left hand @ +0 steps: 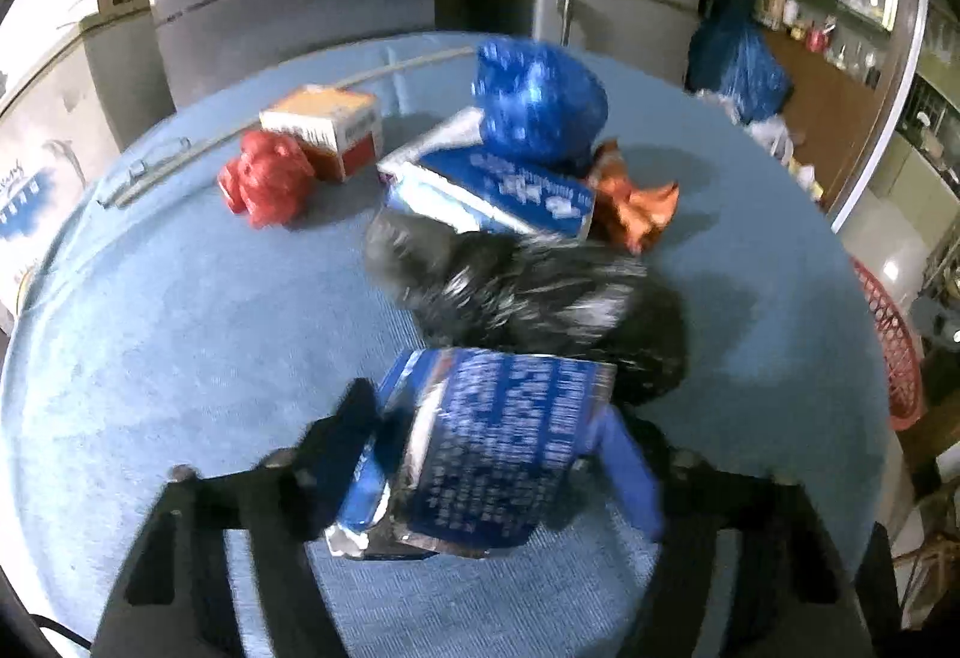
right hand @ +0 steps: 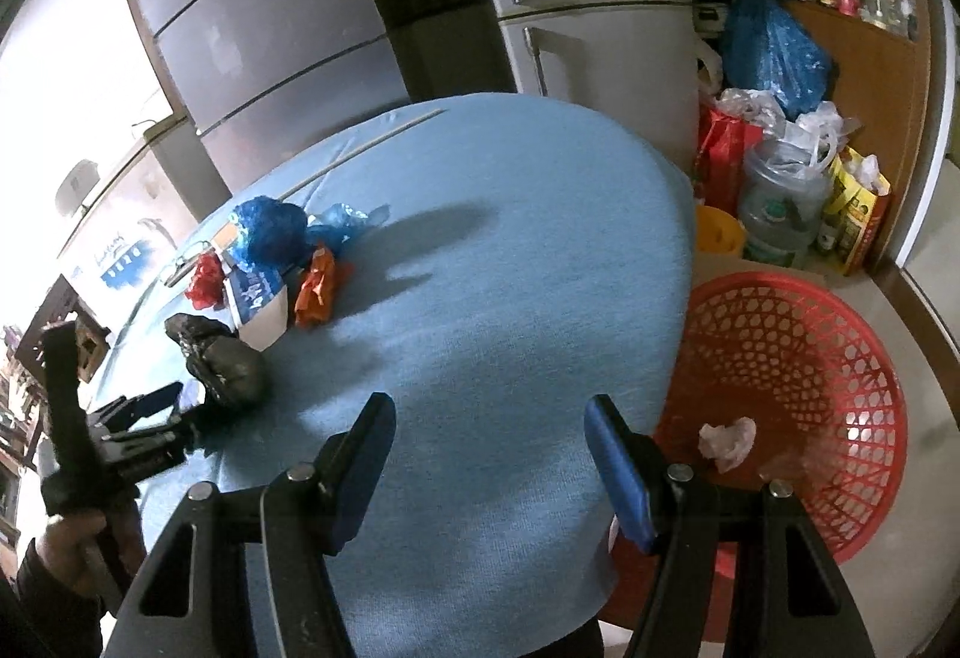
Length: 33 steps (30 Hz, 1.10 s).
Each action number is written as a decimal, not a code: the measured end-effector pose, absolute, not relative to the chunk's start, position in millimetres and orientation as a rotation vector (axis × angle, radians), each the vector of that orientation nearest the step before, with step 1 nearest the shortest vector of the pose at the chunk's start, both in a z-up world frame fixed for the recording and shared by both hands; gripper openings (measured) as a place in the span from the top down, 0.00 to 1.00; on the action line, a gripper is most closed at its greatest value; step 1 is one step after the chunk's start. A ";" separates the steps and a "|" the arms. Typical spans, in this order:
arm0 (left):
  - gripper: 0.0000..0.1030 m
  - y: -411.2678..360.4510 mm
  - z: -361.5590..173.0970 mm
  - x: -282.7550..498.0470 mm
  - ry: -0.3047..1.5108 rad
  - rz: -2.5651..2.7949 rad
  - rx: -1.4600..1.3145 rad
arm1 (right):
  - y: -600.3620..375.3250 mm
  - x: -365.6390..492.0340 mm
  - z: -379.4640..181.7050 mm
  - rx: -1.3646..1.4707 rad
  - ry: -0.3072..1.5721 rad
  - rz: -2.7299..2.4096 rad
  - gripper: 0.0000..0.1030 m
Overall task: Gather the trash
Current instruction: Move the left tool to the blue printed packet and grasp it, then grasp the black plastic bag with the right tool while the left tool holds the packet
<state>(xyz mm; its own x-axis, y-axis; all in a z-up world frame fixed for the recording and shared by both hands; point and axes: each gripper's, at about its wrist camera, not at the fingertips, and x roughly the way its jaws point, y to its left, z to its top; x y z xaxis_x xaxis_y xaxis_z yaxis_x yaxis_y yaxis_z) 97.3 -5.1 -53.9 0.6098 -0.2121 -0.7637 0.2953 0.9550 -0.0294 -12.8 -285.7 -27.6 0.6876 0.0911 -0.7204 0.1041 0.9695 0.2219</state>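
Blue cloth covers the table (right hand: 510, 250), which stands before grey cabinet fronts. A red basket (right hand: 798, 358) is placed on the floor beside the table, and one crumpled white wad (right hand: 727, 442) is already deposited in it. The left claw (left hand: 480, 448) is closed about a flattened blue carton (left hand: 480, 454), judged to be gripped at half width. The right claw (right hand: 489, 436) is held half open and empty above the table edge. Collection is judged to be at an early stage: a black bag (left hand: 540, 292), blue bag (left hand: 534, 100), second carton (left hand: 486, 190), orange wrapper (left hand: 636, 202), red bag (left hand: 267, 178) and small box (left hand: 327, 127) remain on the table.
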 end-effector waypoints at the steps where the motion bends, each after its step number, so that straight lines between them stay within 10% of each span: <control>1: 0.42 -4.2 -49.7 95.0 0.855 -0.292 0.106 | -284.1 -12.4 -27.5 0.251 0.815 -0.002 0.33; 7: 0.55 7.0 -33.6 79.9 0.818 -0.296 0.076 | -254.5 -0.3 -23.3 0.210 0.813 0.074 0.33; 17: 0.25 29.3 -62.0 103.5 0.894 -0.270 0.017 | -224.7 2.9 -20.7 0.170 0.823 0.129 0.33; 30: 0.29 31.4 -67.1 101.7 0.861 -0.316 0.058 | -173.1 28.7 -3.8 0.089 0.806 0.237 0.33; 33: 0.14 37.7 -73.4 109.0 0.919 -0.317 0.020 | -158.4 34.8 -2.7 0.085 0.808 0.273 0.33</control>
<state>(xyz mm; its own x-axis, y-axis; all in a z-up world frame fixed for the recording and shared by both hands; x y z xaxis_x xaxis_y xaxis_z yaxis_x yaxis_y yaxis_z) 109.0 37.7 -73.4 0.5633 -0.2607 -0.7840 0.2781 0.9534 -0.1173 34.8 -158.4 -2.7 0.6584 0.2729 -0.7015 -0.2083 0.9616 0.1787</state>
